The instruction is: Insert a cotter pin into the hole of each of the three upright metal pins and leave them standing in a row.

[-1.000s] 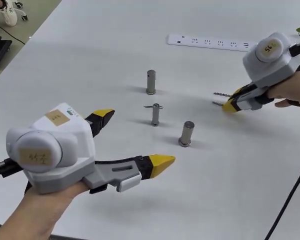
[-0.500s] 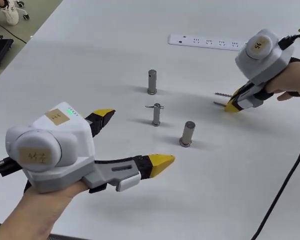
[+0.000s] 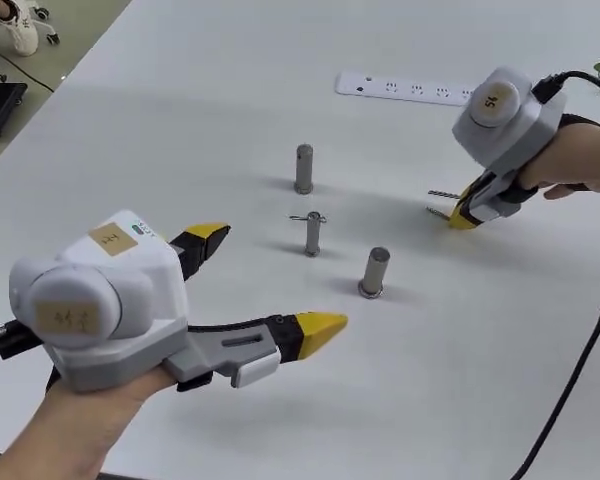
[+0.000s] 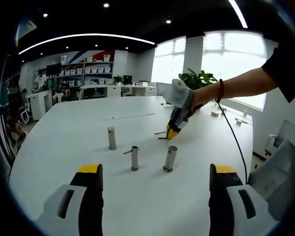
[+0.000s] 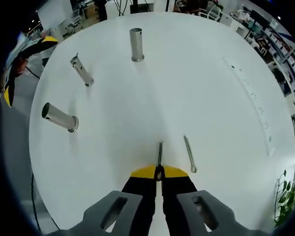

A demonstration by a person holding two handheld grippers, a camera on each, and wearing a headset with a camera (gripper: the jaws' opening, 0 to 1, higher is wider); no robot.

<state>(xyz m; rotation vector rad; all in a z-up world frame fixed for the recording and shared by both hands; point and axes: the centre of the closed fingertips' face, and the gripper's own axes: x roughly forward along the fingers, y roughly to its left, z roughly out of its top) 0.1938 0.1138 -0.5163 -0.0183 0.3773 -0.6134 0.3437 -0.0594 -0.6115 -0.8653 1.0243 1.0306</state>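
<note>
While the three metal pins stand upright in a slanting row on the white table point(image 3: 180, 130), we take the middle pin point(image 3: 313, 233) as our reference. It carries the fitted cotter pin point(image 3: 306, 216) crosswise through its hole near the top. The far pin point(image 3: 304, 168) stands just beyond it, and the near pin point(image 3: 374, 271) stands to its near right. We find the right gripper point(image 3: 460, 216) well to the right of the middle pin, tips down at the table, jaws together and clamped on the held cotter pin point(image 5: 160, 153). The loose cotter pin point(image 5: 189, 153) lies flat just beside the held one. The left gripper point(image 3: 270, 282) hovers to the near left of the middle pin, jaws wide apart. A power strip point(image 3: 410, 87) lies well beyond the middle pin, toward the far right.
</note>
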